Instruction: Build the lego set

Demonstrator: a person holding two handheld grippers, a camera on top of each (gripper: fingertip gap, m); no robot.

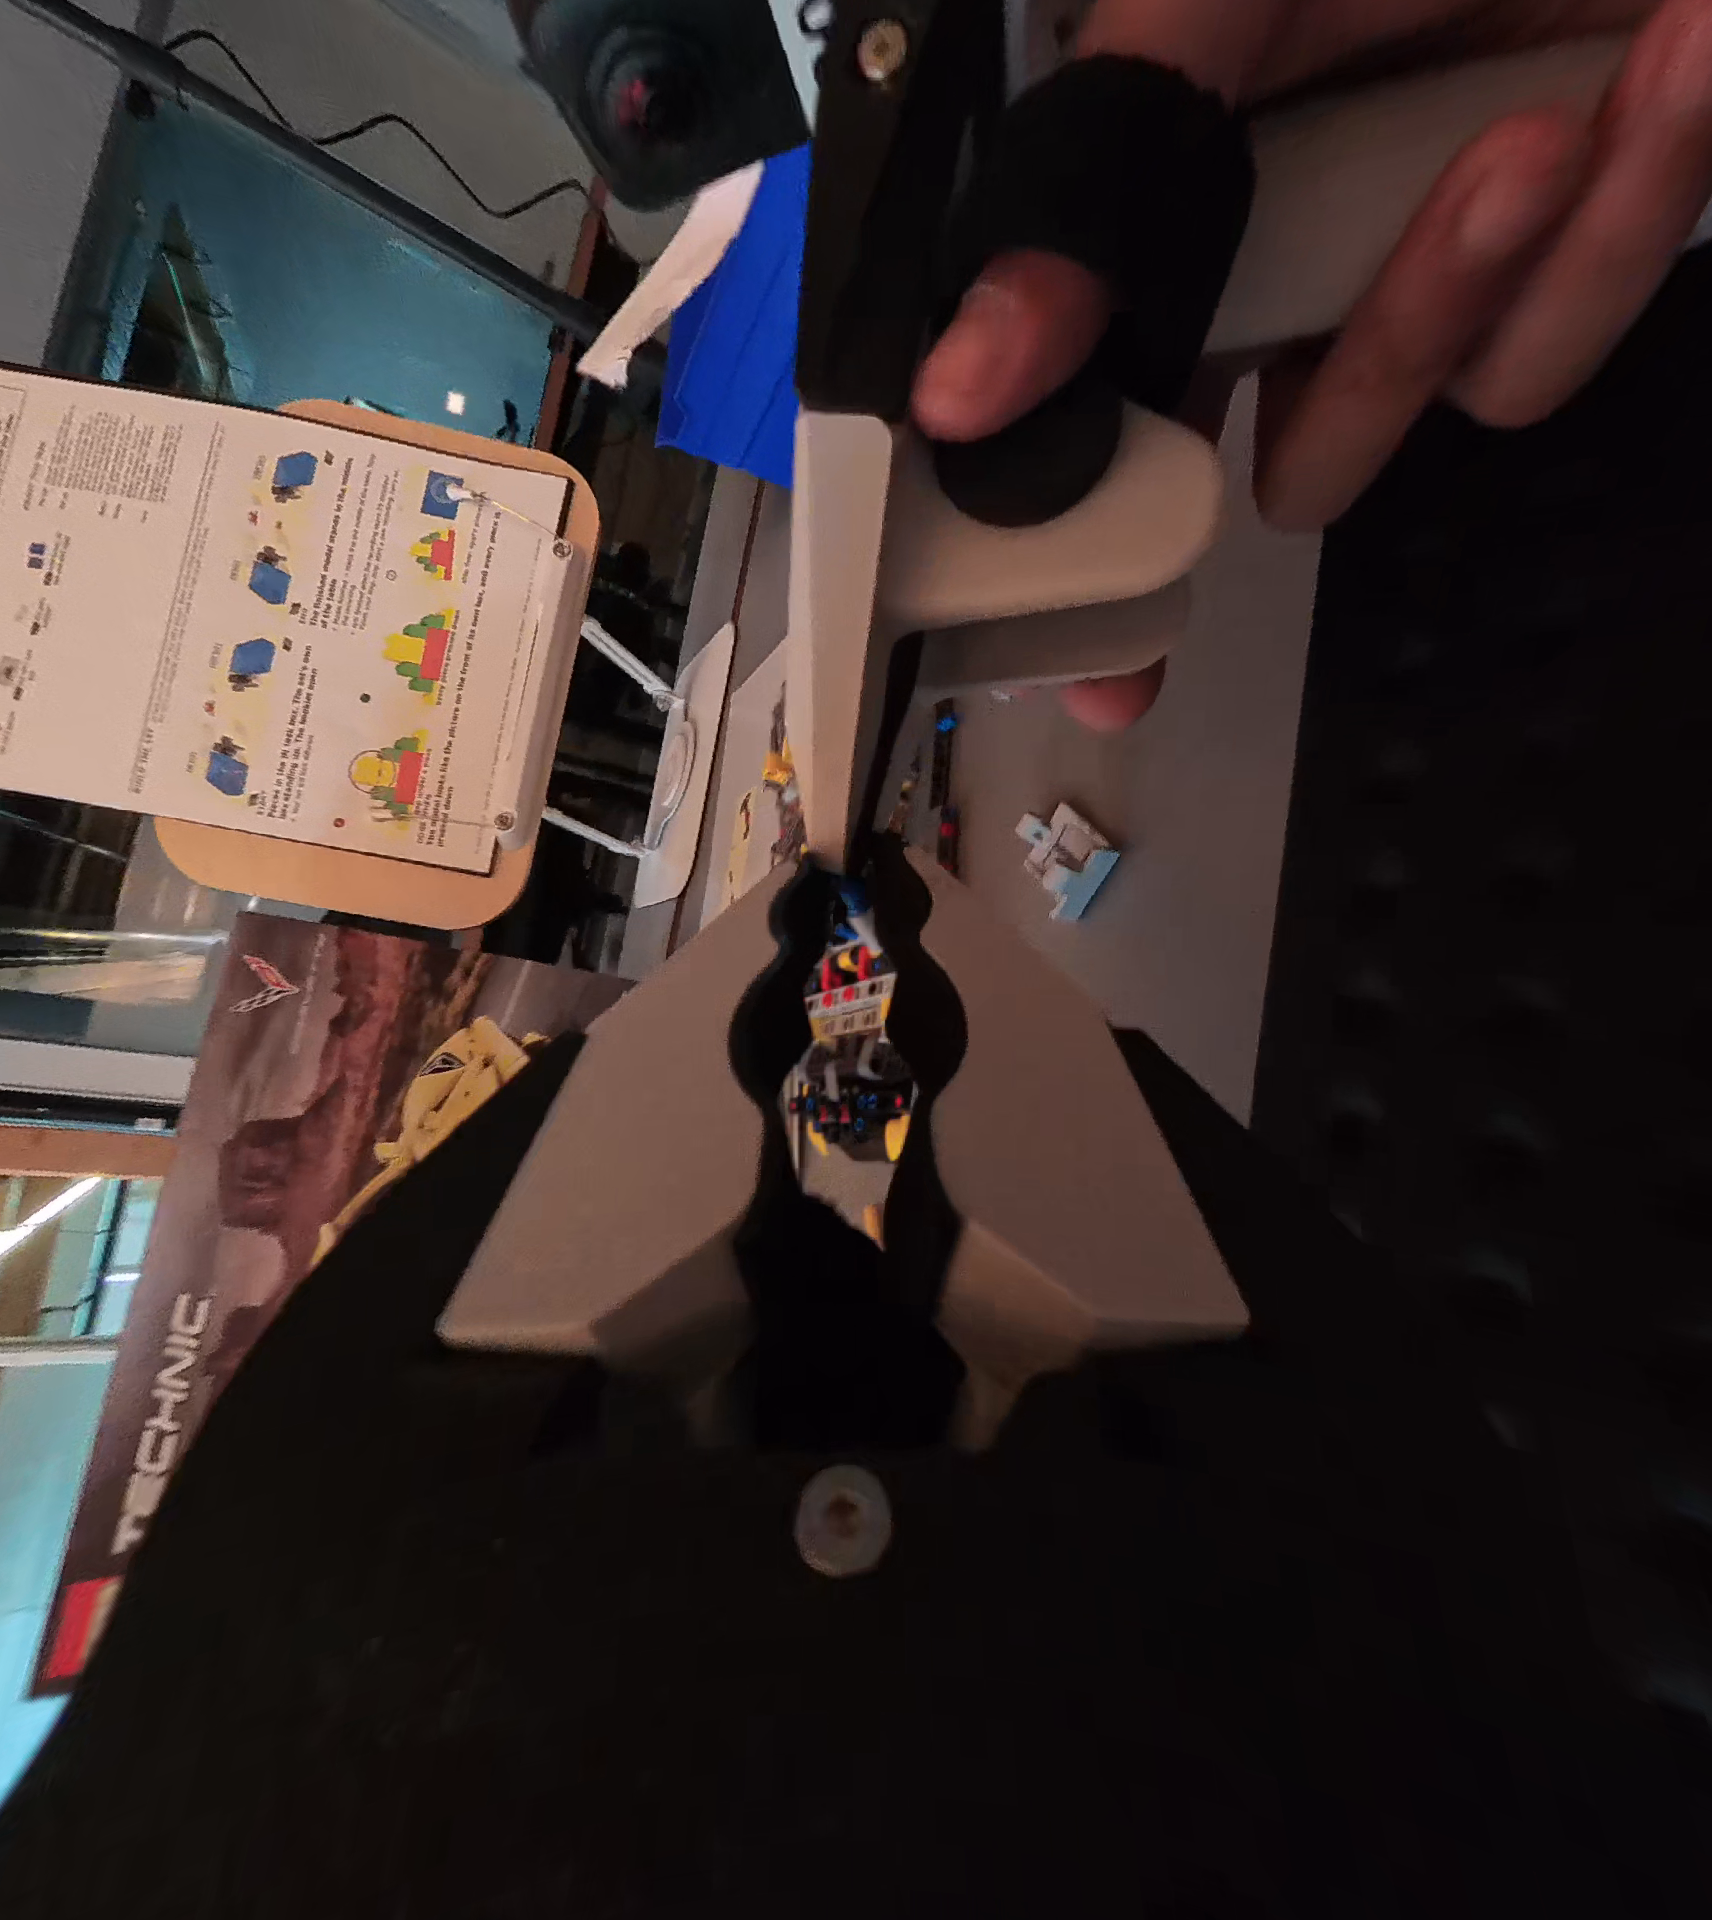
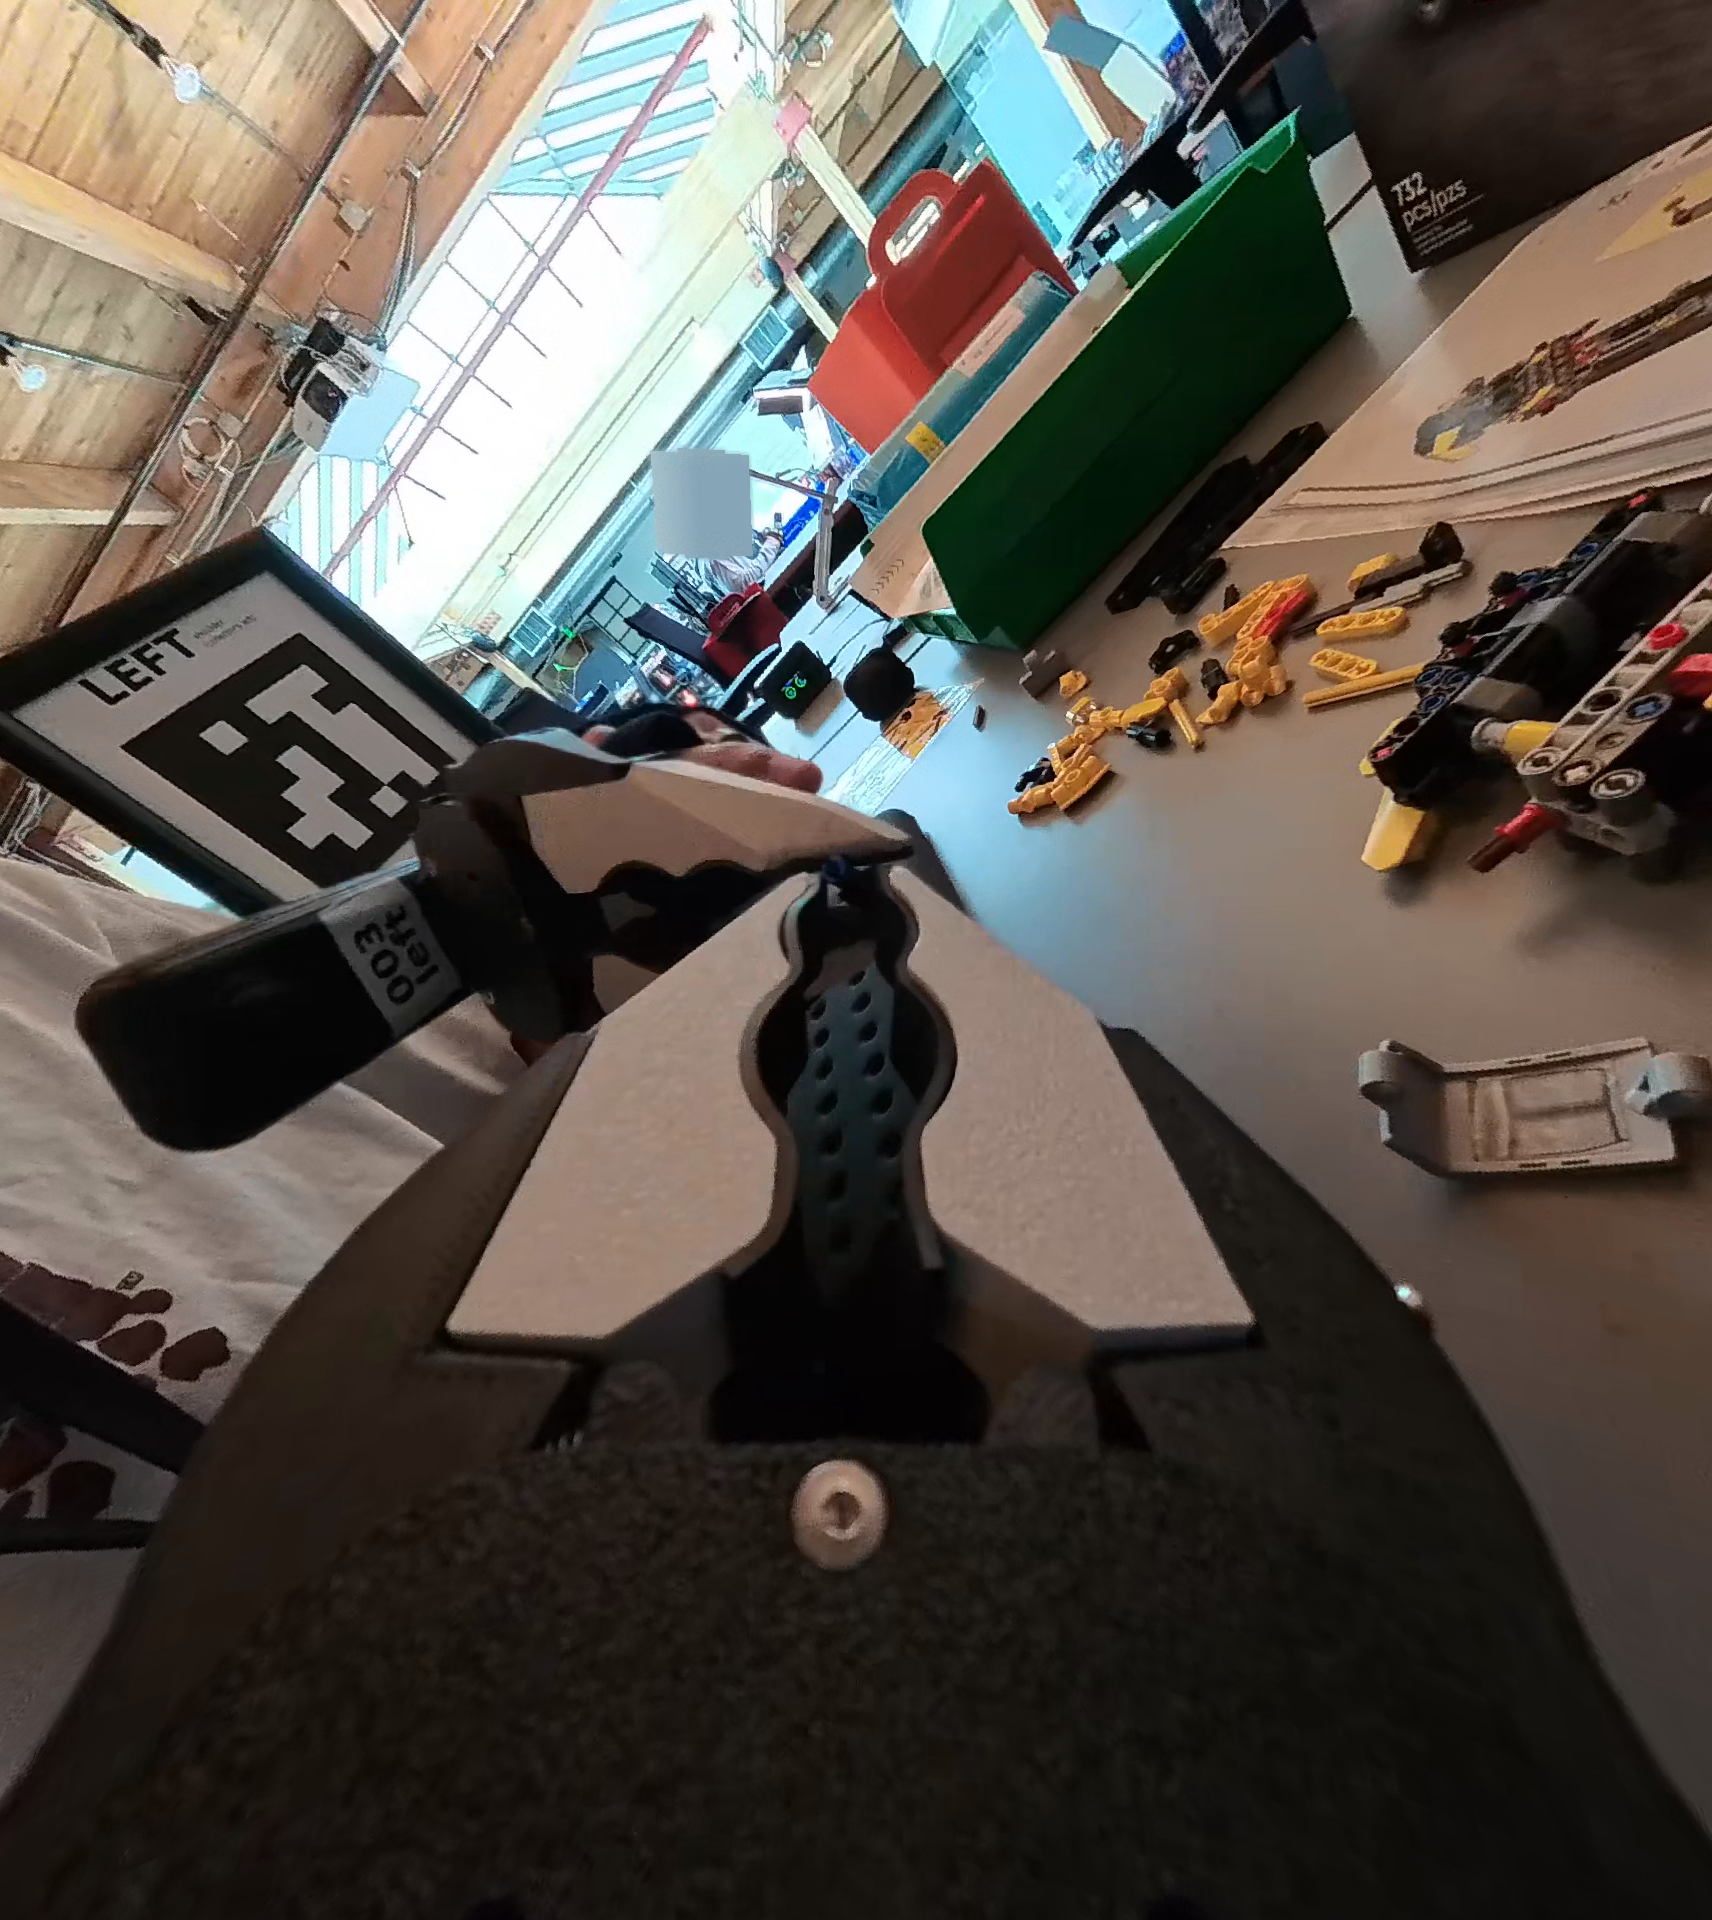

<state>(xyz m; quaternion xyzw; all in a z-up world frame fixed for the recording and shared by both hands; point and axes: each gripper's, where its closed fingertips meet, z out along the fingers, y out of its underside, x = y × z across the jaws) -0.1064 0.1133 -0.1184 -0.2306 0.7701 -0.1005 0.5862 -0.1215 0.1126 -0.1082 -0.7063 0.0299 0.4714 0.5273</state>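
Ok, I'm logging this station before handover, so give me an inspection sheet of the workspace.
Surface: grey table, bare patches between parts.
Job's things: part-built model; loose yellow pieces; grey panel; instruction booklet.
Clutter: green bin; red box.
Grippers: left gripper and right gripper meet tip to tip on a small blue piece; which one grips it is unclear.
Cables: black cable on the wall.
Surroundings: wooden ceiling, windows.

Grey table (image 2: 1195, 935) w/ half-built lego chassis (image 2: 1610, 707), loose yellow pcs (image 2: 1236, 665), grey panel (image 2: 1527, 1107), green bin (image 2: 1143, 468), instruction booklet (image 2: 1610, 343), black box (image 2: 1517, 135) lying on it.
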